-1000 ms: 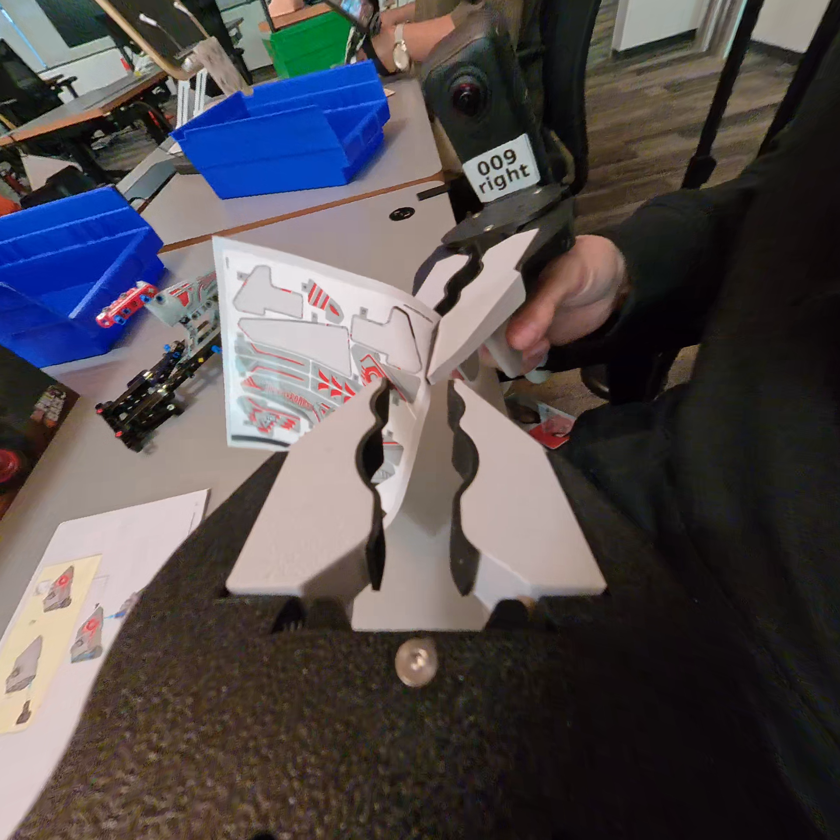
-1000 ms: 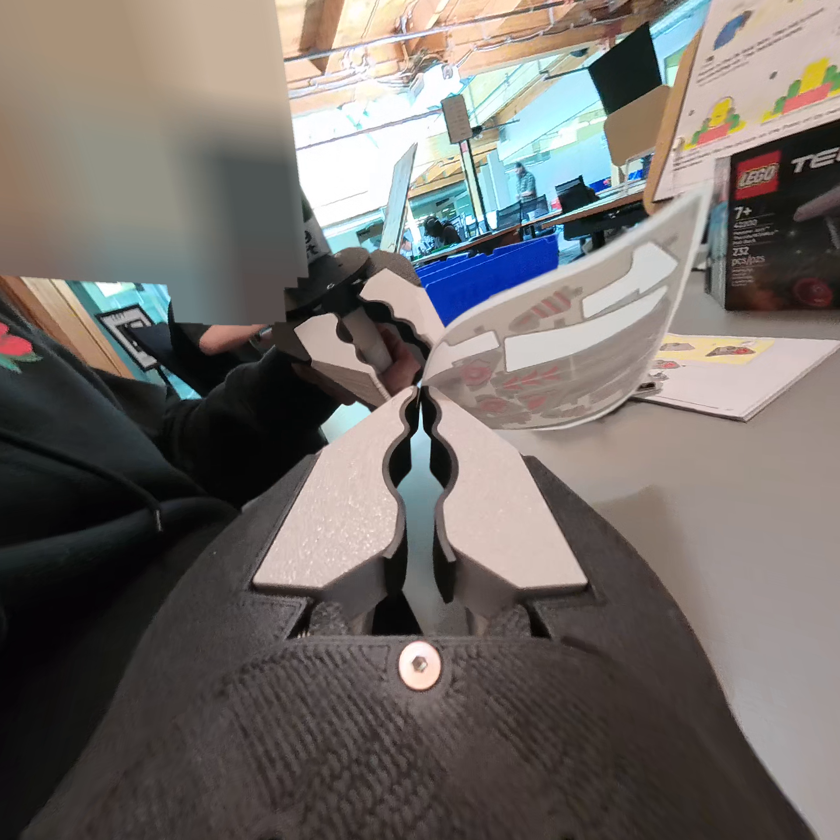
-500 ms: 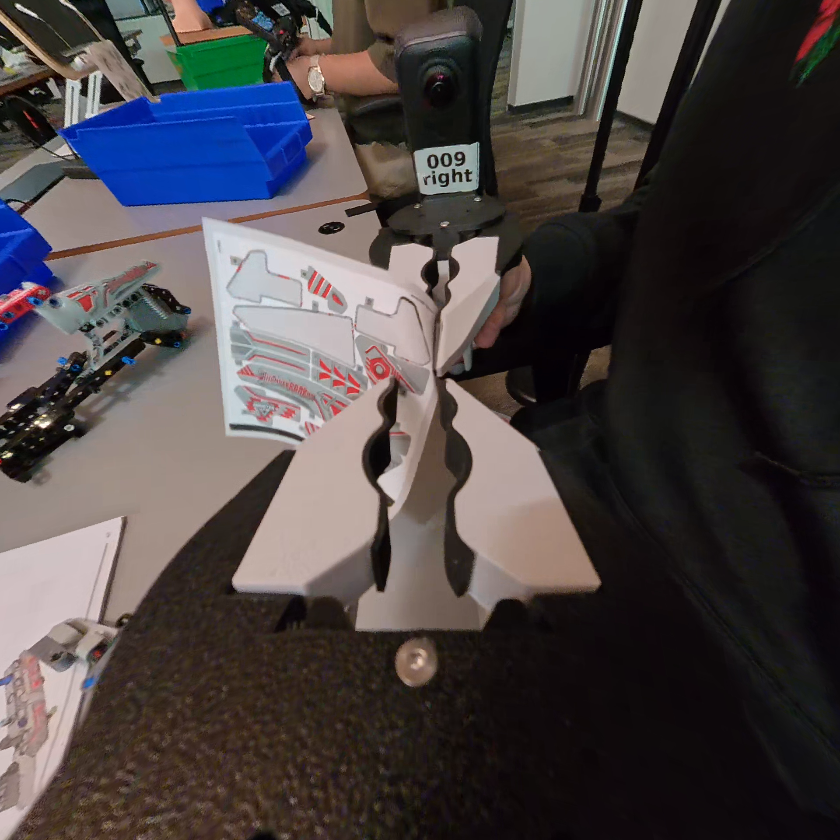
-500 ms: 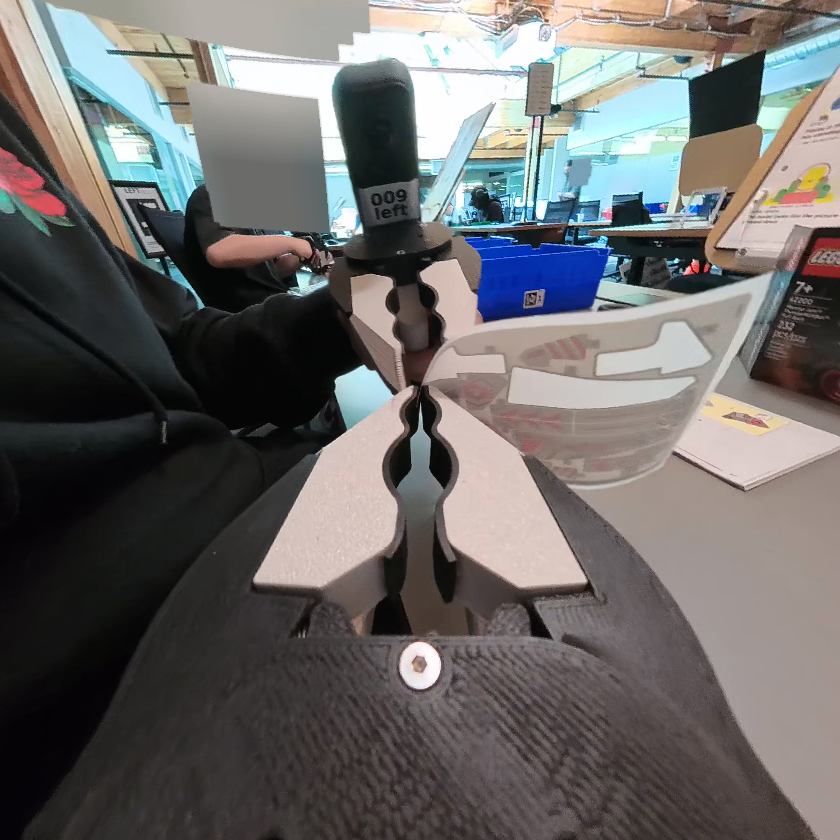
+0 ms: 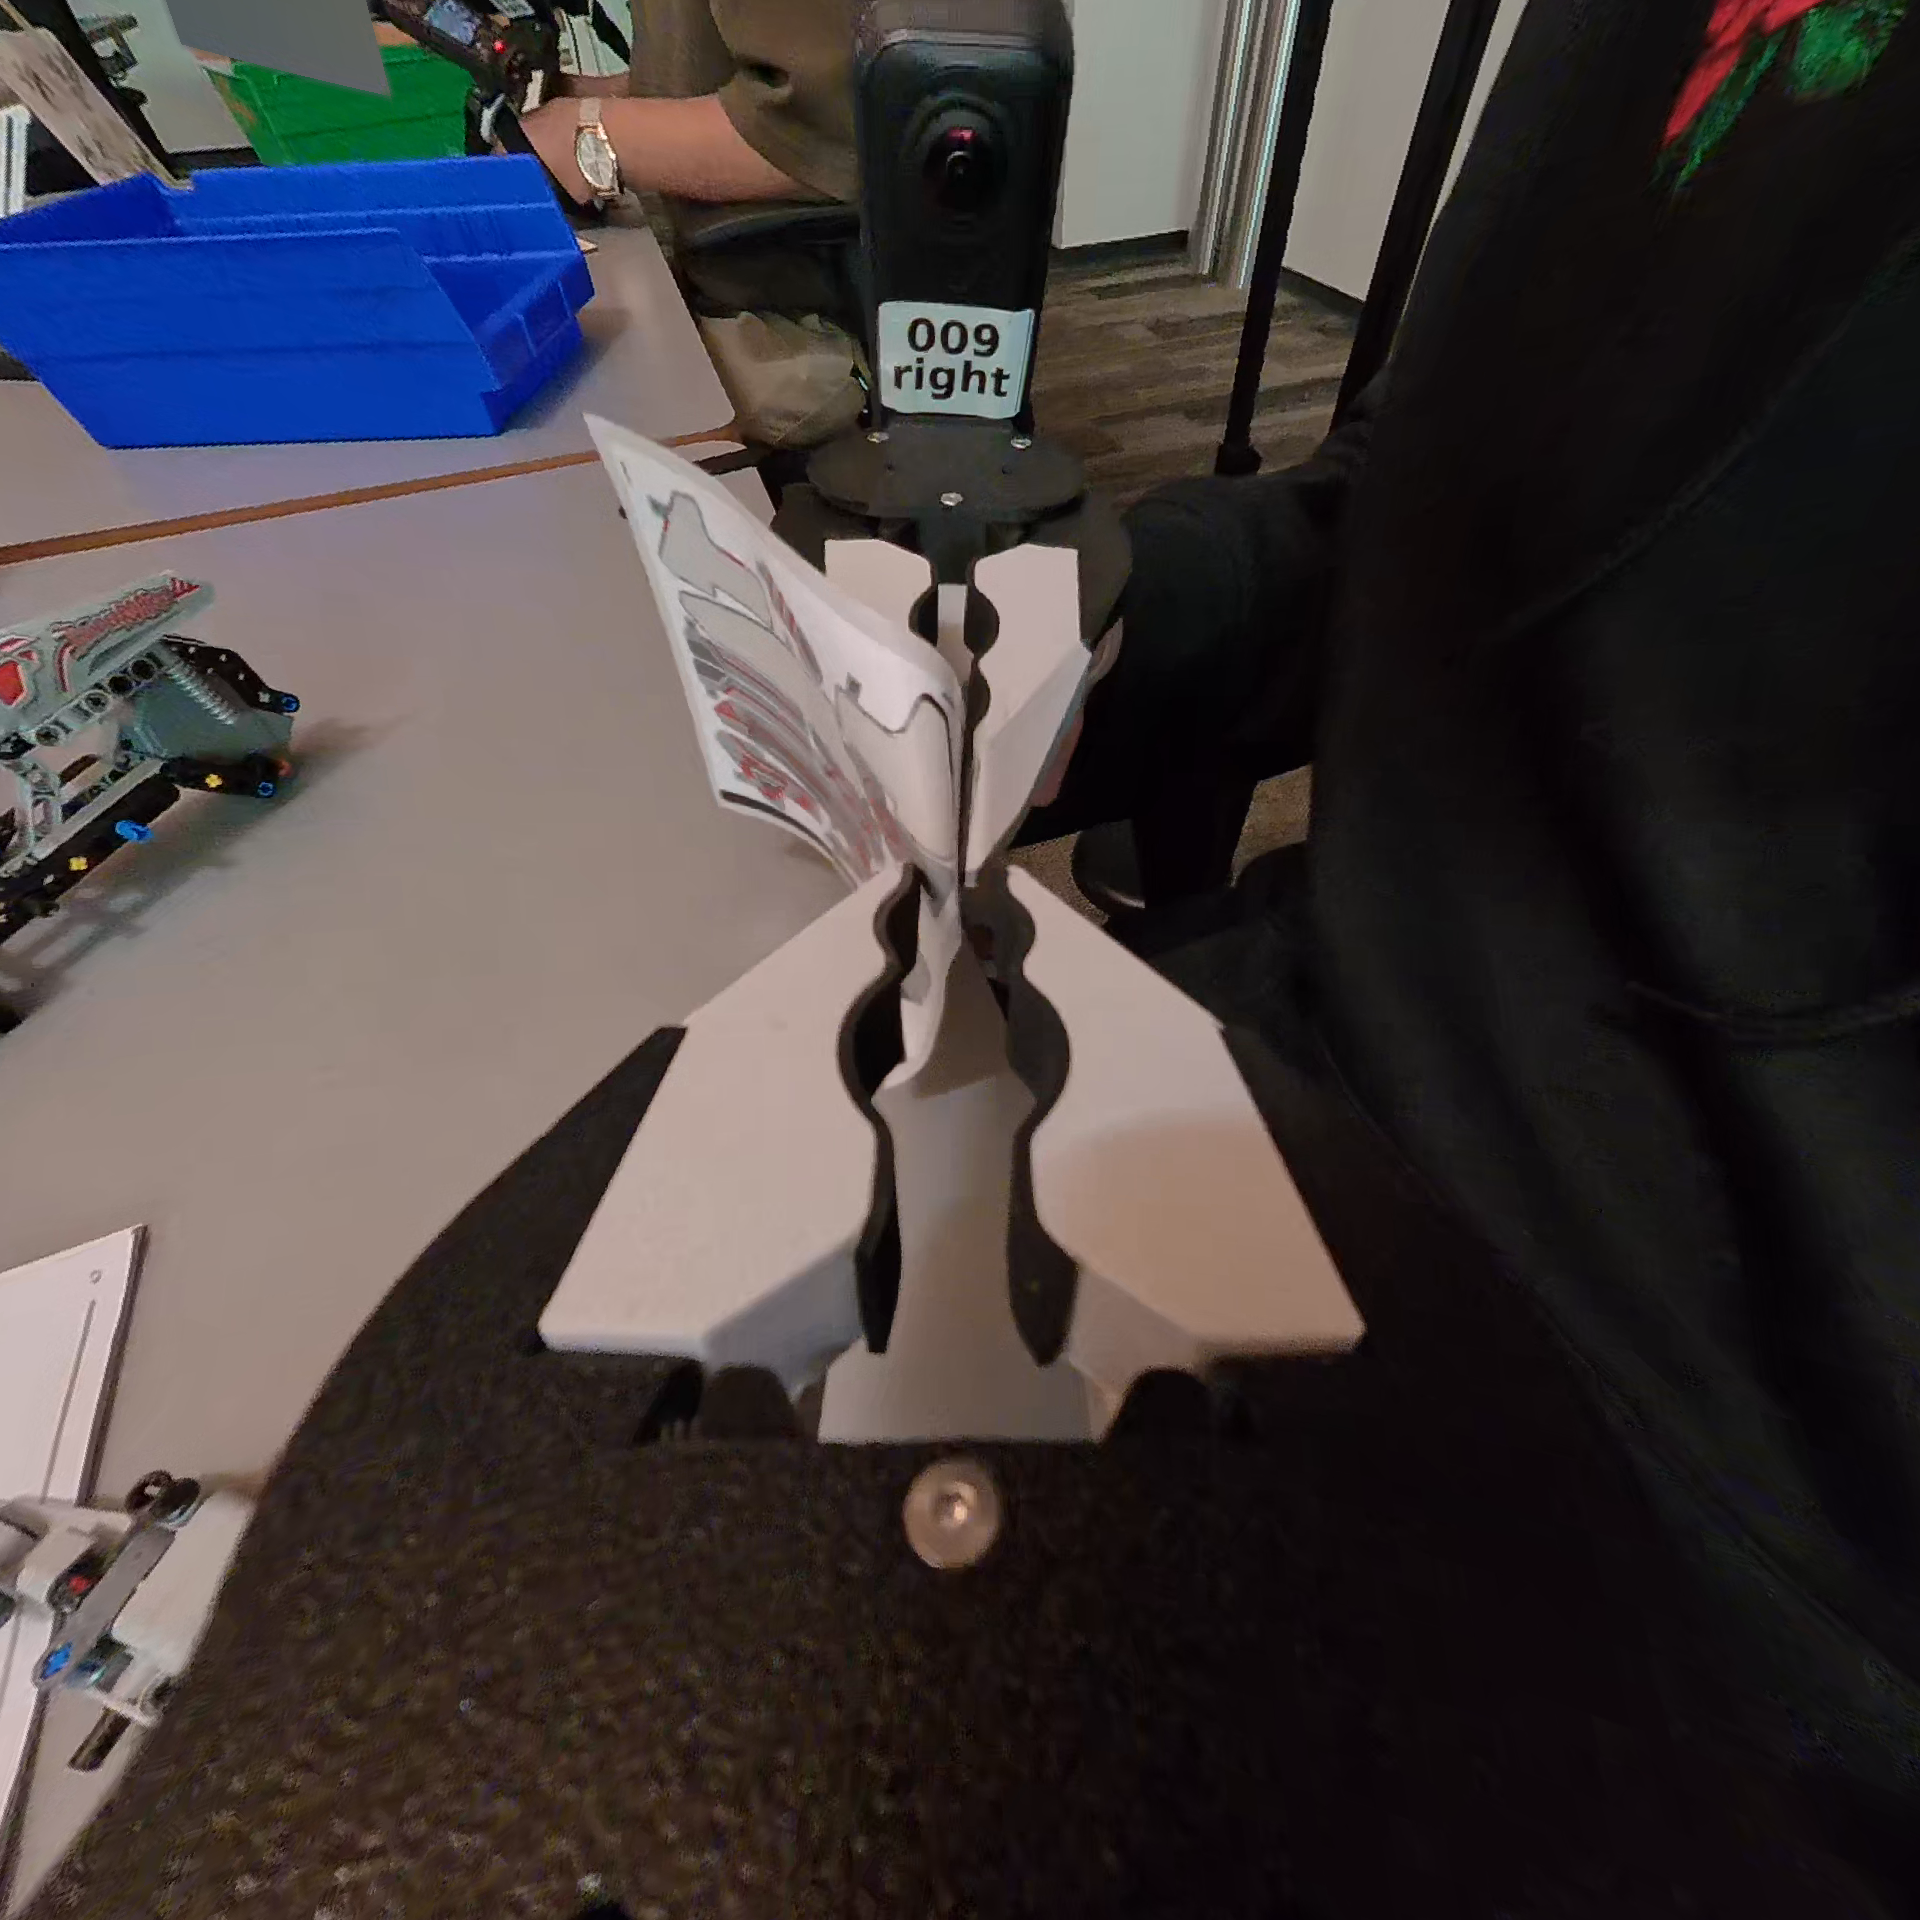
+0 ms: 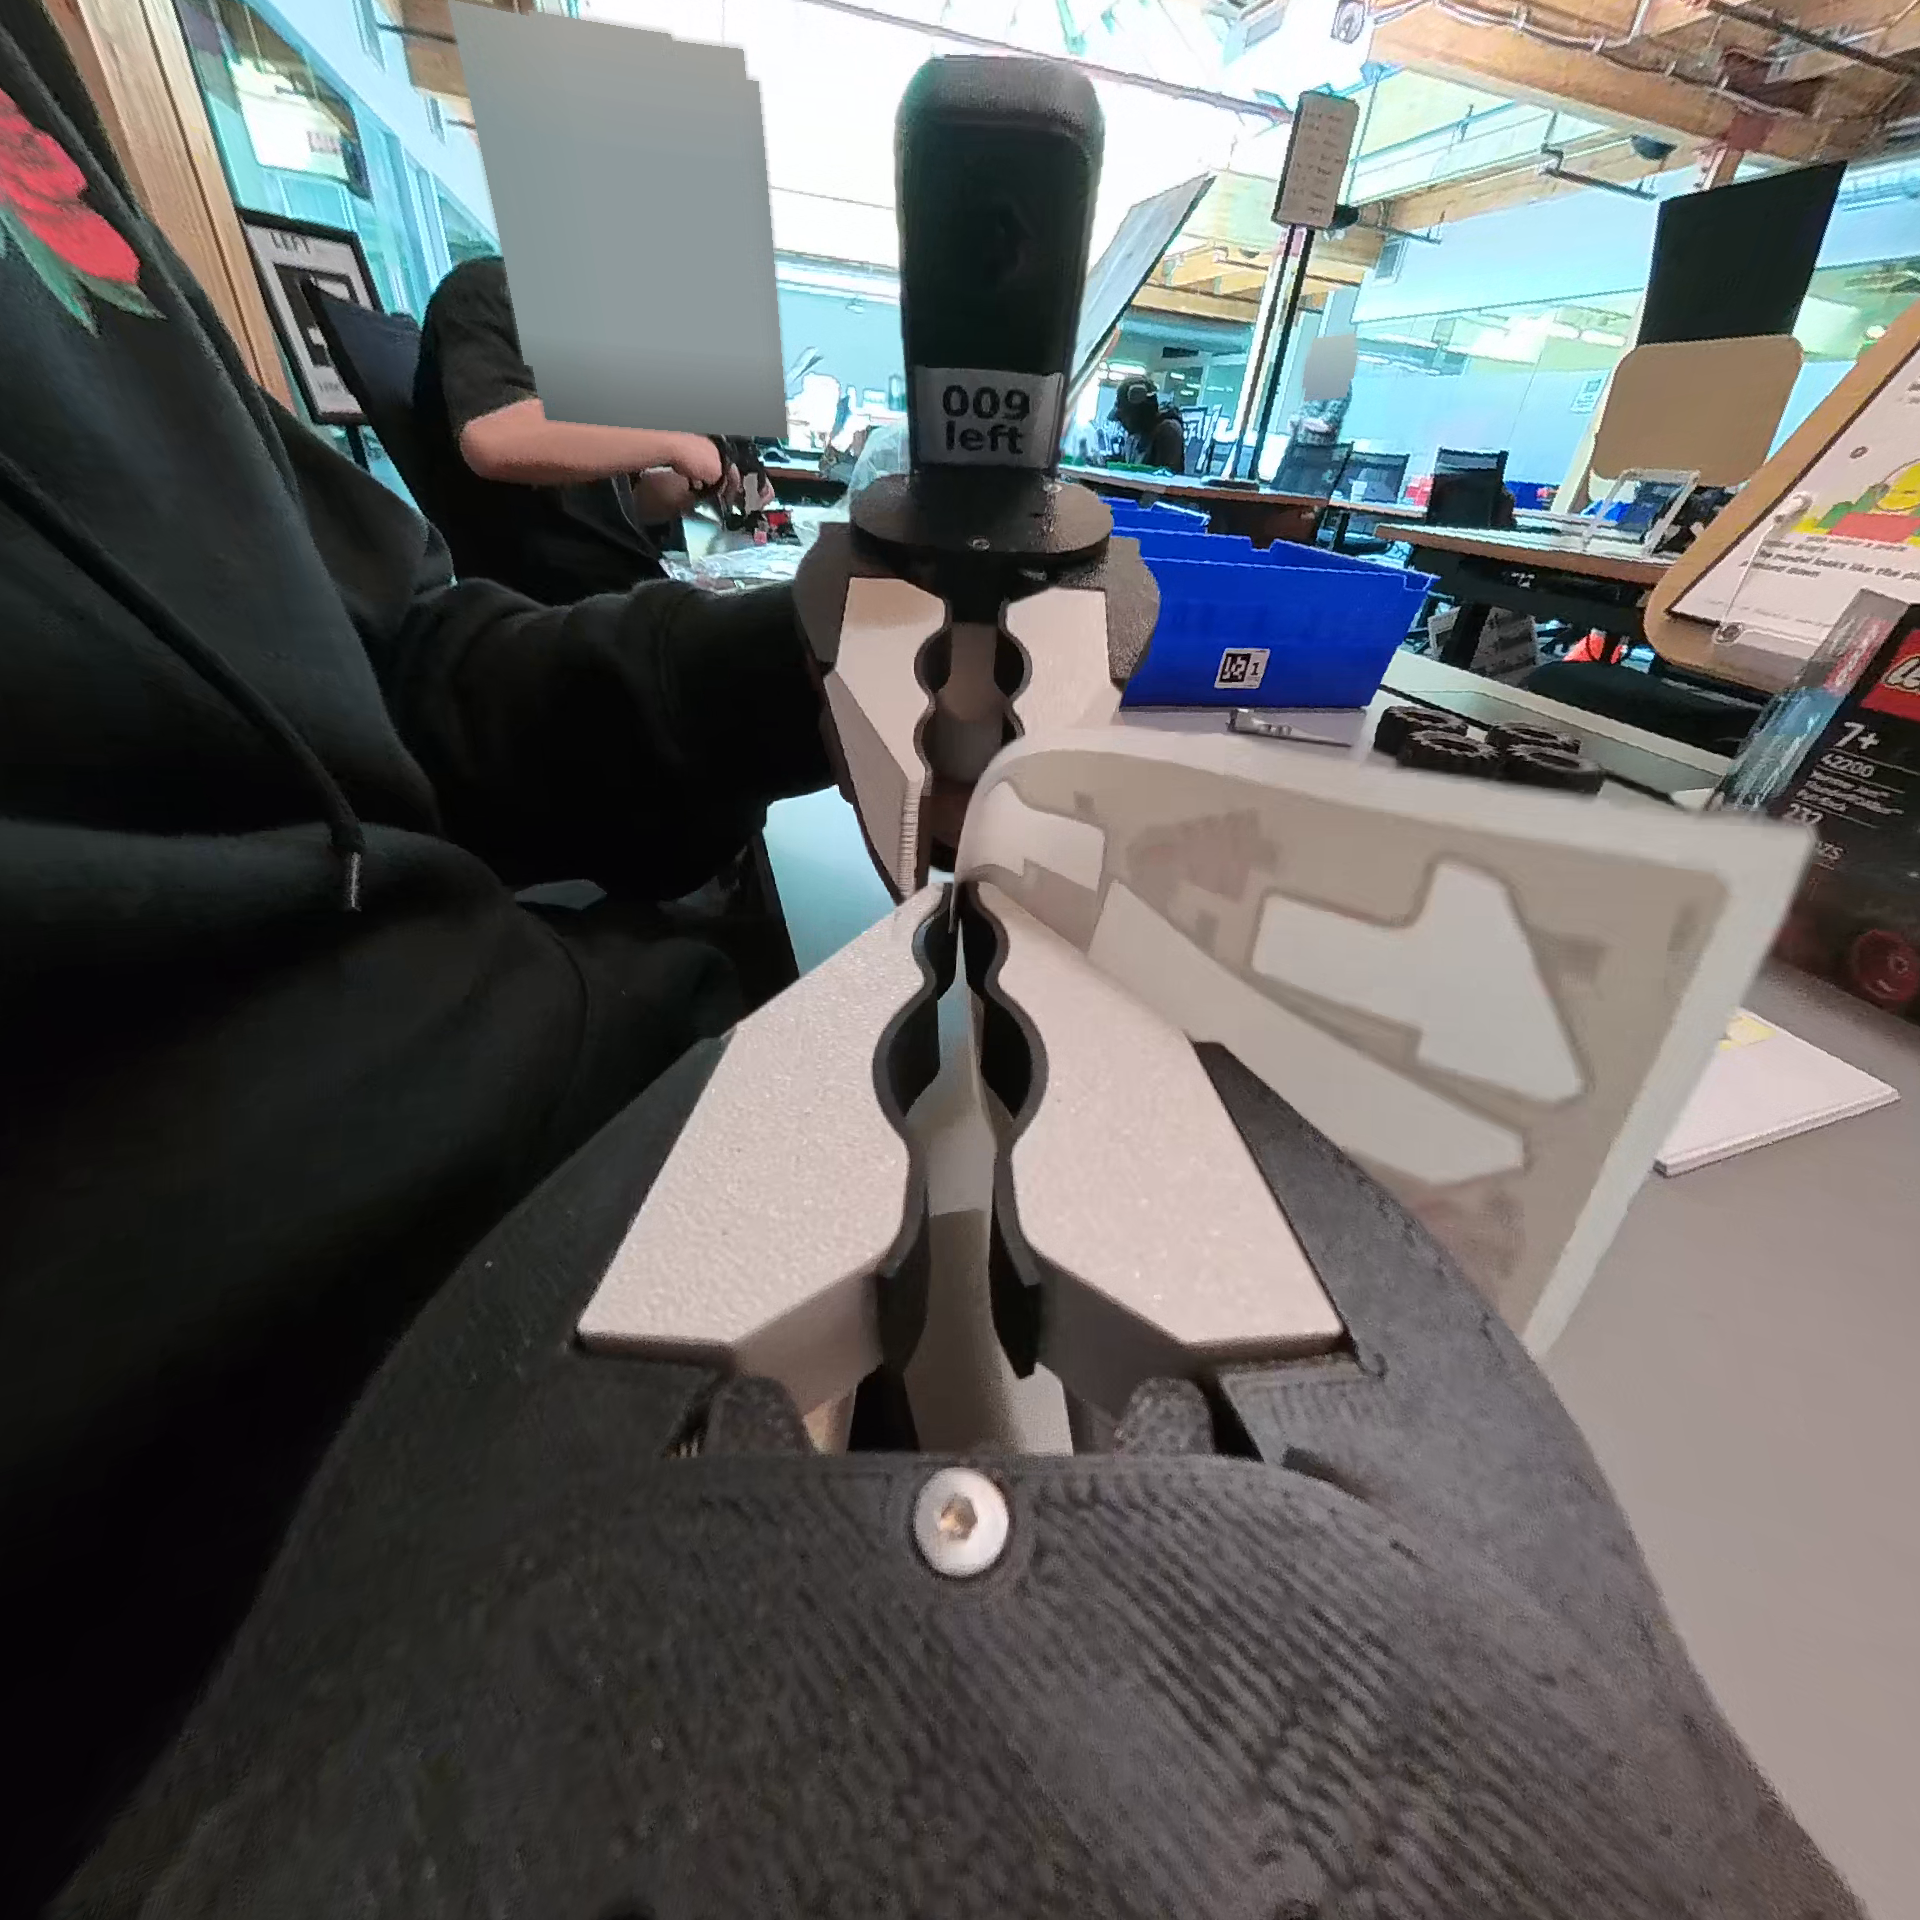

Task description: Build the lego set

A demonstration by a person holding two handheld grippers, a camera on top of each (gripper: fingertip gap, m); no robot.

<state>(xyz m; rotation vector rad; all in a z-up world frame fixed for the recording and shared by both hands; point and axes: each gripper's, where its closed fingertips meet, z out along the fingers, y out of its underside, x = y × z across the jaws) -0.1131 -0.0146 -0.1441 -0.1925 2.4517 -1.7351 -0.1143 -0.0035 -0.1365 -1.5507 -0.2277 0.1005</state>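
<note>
A white sticker sheet [image 5: 790, 707] with grey and red shapes is held in the air between my two grippers, which face each other tip to tip. My left gripper [image 5: 940, 883] is shut on the sheet's lower corner. My right gripper [image 6: 954, 904] is shut on the sheet's near edge, and the sheet [image 6: 1351, 987] curls away to its right. A partly built grey and black lego vehicle [image 5: 125, 707] lies on the grey table [image 5: 468, 935] at the left.
Blue bins [image 5: 291, 301] stand at the back of the table. An instruction booklet [image 5: 52, 1455] with a small grey sub-assembly [image 5: 94, 1600] lies at the lower left. The set's black box [image 6: 1860, 810] and several black tyres [image 6: 1486, 748] are at the right. People sit behind. My two grippers' fingertips are within a few centimetres of each other.
Both grippers have turned to face each other squarely while holding the sheet. The sheet has swung more edge-on to the left wrist view and curls more sharply.
</note>
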